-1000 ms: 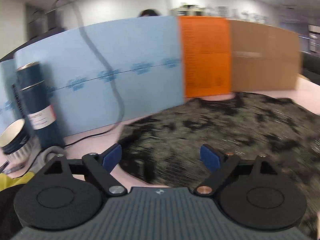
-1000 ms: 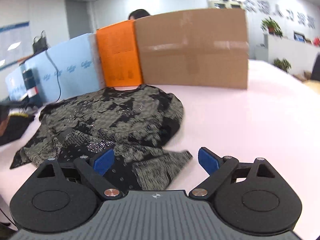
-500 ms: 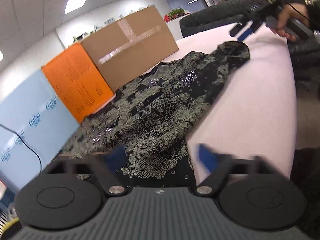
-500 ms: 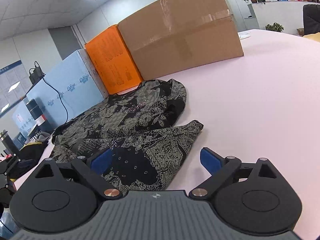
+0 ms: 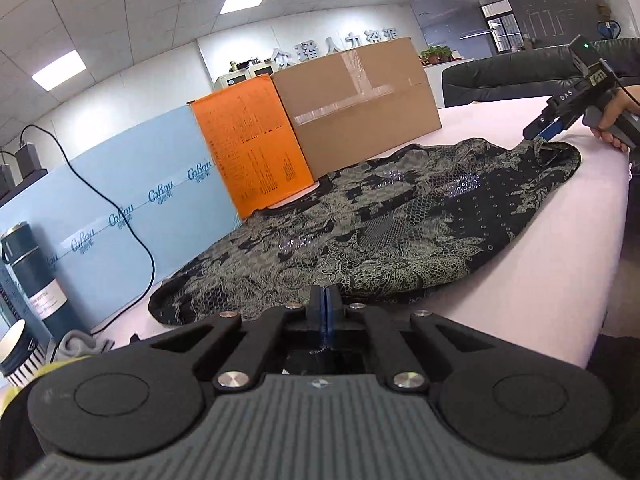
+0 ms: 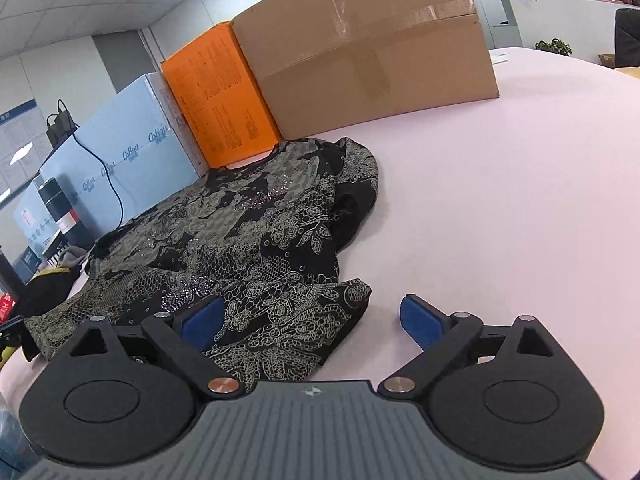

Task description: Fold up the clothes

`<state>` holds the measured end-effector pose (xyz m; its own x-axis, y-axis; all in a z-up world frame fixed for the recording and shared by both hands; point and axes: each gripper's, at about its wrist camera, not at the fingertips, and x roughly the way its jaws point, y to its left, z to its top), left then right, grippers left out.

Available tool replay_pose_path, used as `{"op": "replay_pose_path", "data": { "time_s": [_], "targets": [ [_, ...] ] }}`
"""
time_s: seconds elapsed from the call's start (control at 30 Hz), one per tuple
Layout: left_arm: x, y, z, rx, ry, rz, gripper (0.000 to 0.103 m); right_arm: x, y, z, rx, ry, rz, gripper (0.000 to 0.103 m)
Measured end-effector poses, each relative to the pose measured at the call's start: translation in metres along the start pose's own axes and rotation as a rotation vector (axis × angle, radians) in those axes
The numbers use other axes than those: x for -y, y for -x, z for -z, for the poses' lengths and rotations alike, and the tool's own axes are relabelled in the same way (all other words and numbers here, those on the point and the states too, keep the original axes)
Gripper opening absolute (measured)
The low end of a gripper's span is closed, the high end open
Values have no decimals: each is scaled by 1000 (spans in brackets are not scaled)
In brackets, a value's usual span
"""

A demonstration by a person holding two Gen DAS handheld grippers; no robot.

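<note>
A black garment with a pale lace print (image 5: 400, 232) lies spread on the pink table (image 5: 560, 272). My left gripper (image 5: 325, 304) is at its near hem, blue pads pressed together with the hem's edge pinched between them. Across the cloth, a hand holds my right gripper (image 5: 546, 130) at the far corner. In the right wrist view, the right gripper (image 6: 310, 316) stands wide with its jaws closing. A corner of the garment (image 6: 280, 272) lies between its pads, and the left pad (image 6: 202, 316) rests over the fabric without pressing it.
Behind the garment stand a brown cardboard box (image 5: 360, 108), an orange box (image 5: 252, 152) and a light blue box (image 5: 120, 208) with a black cable across it. A dark flask (image 5: 36, 276) and a paper cup (image 5: 16, 352) sit at the left. The table edge (image 5: 616, 240) runs down the right.
The left gripper swung away from the blue box to look along the garment, and its jaws shut at the hem. The right gripper sank closer to the garment's corner.
</note>
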<state>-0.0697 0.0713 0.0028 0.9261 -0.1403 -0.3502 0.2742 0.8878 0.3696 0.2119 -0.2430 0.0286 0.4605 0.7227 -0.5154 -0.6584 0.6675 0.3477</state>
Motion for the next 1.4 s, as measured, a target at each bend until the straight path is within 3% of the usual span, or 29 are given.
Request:
{"op": "replay_pose_path", "data": {
  "time_s": [0.03, 0.07, 0.1, 0.33, 0.5, 0.57, 0.6, 0.63, 0.67, 0.7, 0.73, 0.77, 0.83, 0.9, 1.0, 1.07, 1.23, 1.37, 1.4],
  "targets": [
    [1, 6, 3, -1, 9, -7, 1, -7, -1, 1, -23, 55, -18, 47],
    [3, 13, 5, -2, 22, -20, 1, -13, -2, 2, -51, 96, -43, 21],
    [4, 20, 8, 0, 38, -40, 1, -17, -2, 4, -63, 102, -49, 5],
    [1, 62, 8, 88, 104, -119, 1, -21, 56, 8, 60, 74, -113, 5],
    [1, 100, 4, 123, 86, -132, 1, -27, 94, 16, 73, 68, -136, 5],
    [6, 119, 7, 110, 65, -130, 2, -22, 99, 21, 9, 33, -191, 9],
    [8, 129, 10, 103, 54, -116, 3, -20, 100, 23, -12, 25, -202, 22],
    [9, 137, 12, 100, 40, -102, 5, -18, 103, 24, 3, 23, -177, 43],
    [9, 144, 14, 94, 24, -99, 14, -16, 107, 25, 26, 22, -145, 49],
    [10, 150, 16, 77, 15, -116, 42, -12, 110, 23, 59, 9, -122, 50],
    [10, 151, 17, 66, 11, -138, 60, -6, 114, 20, 94, -8, -100, 50],
    [9, 153, 18, 67, 7, -168, 86, 0, 114, 16, 124, -26, -71, 50],
    [6, 158, 19, 80, 2, -238, 87, 13, 110, 5, 163, -61, -21, 50],
    [-6, 151, 13, 92, 21, -292, 87, 25, 91, -10, 141, -79, -8, 50],
    [-29, 131, -4, 84, 75, -374, 87, 31, 47, -35, 70, -34, 27, 50],
    [-42, 85, -22, 34, 97, -414, 89, 33, 10, -53, -6, 25, 80, 50],
    [-70, -51, -40, -245, 160, -475, 92, 40, -61, -88, -154, 87, 141, 50],
    [-101, -143, -30, -393, 320, -445, 92, 46, -91, -100, -199, 121, 175, 49],
    [-106, -158, -25, -405, 358, -431, 92, 48, -96, -102, -201, 121, 169, 34]
  ]
}}
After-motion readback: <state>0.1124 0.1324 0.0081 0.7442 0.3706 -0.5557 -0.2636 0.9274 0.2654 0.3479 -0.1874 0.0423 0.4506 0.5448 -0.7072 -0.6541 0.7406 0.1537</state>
